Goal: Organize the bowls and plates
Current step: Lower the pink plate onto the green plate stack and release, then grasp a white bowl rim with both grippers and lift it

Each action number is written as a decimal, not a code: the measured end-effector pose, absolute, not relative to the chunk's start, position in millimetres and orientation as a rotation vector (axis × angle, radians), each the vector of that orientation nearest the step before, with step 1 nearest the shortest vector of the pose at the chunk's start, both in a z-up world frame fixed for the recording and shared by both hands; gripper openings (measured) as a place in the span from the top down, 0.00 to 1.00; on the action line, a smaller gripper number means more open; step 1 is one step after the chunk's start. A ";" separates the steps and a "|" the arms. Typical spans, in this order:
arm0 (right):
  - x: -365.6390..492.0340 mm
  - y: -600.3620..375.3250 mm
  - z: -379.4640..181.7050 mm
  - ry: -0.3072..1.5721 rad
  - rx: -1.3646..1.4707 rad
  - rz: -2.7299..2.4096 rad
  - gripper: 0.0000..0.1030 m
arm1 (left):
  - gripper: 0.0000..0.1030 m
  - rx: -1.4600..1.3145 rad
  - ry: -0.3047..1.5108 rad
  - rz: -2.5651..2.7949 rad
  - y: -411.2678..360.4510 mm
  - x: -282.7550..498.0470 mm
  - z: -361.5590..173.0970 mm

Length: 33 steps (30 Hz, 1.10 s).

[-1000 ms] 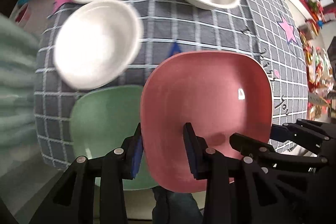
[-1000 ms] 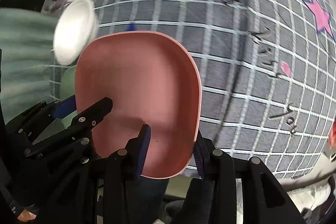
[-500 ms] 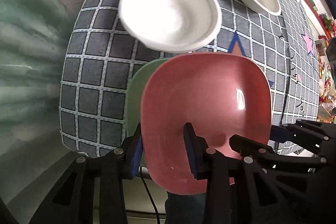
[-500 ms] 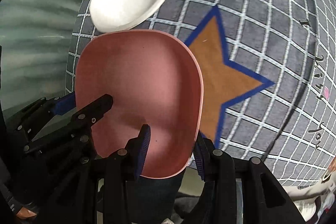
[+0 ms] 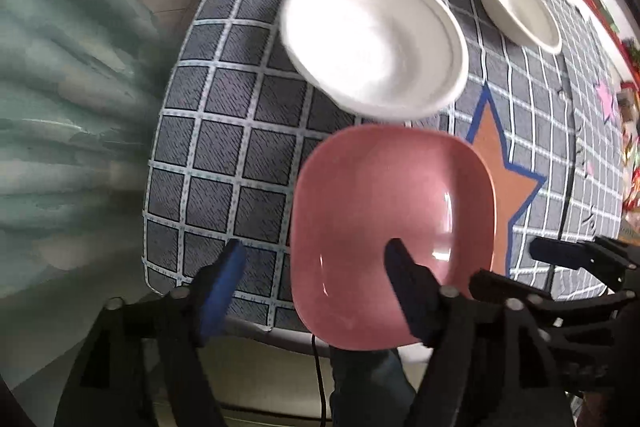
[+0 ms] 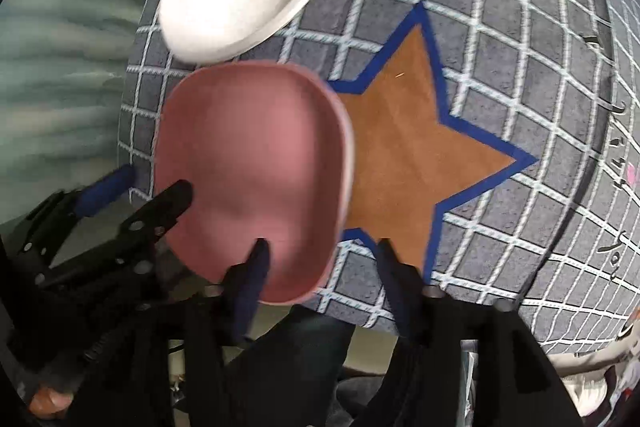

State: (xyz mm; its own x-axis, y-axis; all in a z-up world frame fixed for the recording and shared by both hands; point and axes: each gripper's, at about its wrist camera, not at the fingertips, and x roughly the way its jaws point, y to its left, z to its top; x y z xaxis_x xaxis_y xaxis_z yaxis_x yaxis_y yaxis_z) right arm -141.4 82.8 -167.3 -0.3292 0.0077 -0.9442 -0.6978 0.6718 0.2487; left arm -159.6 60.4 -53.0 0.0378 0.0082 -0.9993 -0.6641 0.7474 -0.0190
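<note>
Resting near the table [image 5: 224,155] edge, your pink plate [image 5: 392,227] apparently sits free, both grippers [image 5: 312,267] [image 6: 320,259] spread wide.

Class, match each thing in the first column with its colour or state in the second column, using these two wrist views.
Column one:
1. squarish plate
2. nearest round bowl
3. big star
4. left gripper

Column two:
a. orange with a blue border
b. open
c. pink
d. white

Pairs: 1-c, 2-d, 3-a, 4-b
</note>
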 end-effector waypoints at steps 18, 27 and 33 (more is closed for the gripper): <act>-75.0 50.9 -143.7 1.751 -0.416 0.678 0.07 | 0.22 -0.592 1.384 0.546 77.0 -123.4 -32.4; -60.1 73.6 -132.7 1.714 -0.436 0.686 0.07 | 0.22 -0.618 1.366 0.612 112.0 -117.1 -29.1; -48.5 97.6 -134.2 1.696 -0.459 0.681 0.07 | 0.22 -0.623 1.363 0.642 136.7 -109.6 -31.2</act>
State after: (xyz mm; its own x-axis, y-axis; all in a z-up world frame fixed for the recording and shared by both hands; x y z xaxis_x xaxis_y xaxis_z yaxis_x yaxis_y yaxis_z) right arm -48.5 97.6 -134.2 -0.2307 0.0567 -0.9714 -0.6305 0.7516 0.1936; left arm -109.6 136.7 -31.2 0.0957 0.0544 -0.9939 -0.7315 0.6811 -0.0331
